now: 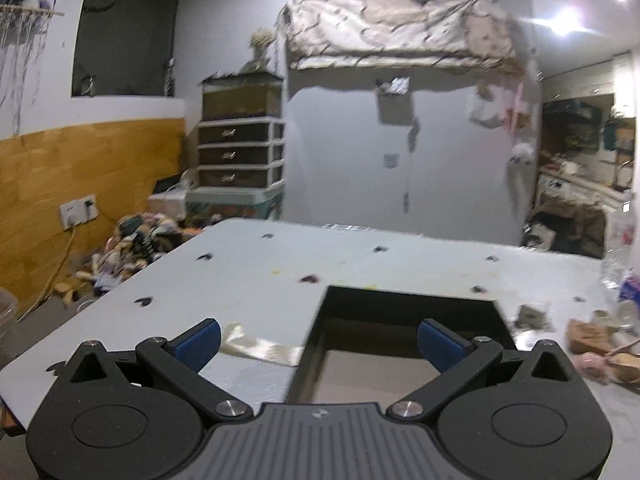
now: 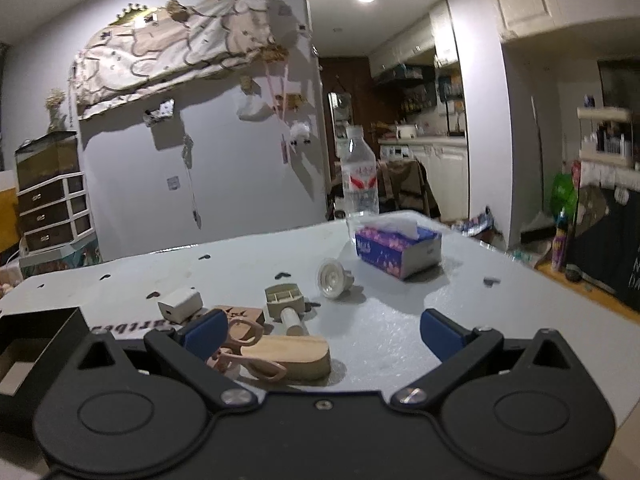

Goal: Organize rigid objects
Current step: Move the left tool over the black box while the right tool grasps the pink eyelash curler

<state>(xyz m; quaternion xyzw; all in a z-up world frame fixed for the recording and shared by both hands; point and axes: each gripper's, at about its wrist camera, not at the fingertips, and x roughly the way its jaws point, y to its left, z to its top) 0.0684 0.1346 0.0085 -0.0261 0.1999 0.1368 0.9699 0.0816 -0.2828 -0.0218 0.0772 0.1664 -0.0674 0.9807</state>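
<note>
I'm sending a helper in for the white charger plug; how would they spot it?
On the pale table, look left of the tissue box, near the black box. The charger plug is the small white cube; its neighbours are tan or wooden.

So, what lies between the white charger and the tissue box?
In the right wrist view, two things lie between the white charger and the tissue box: a beige plastic part and a white round bulb-like piece.

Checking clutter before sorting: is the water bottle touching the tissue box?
Cannot tell. In the right wrist view the water bottle stands directly behind the tissue box, whose tissue overlaps the bottle's base, hiding any contact or gap.
</note>
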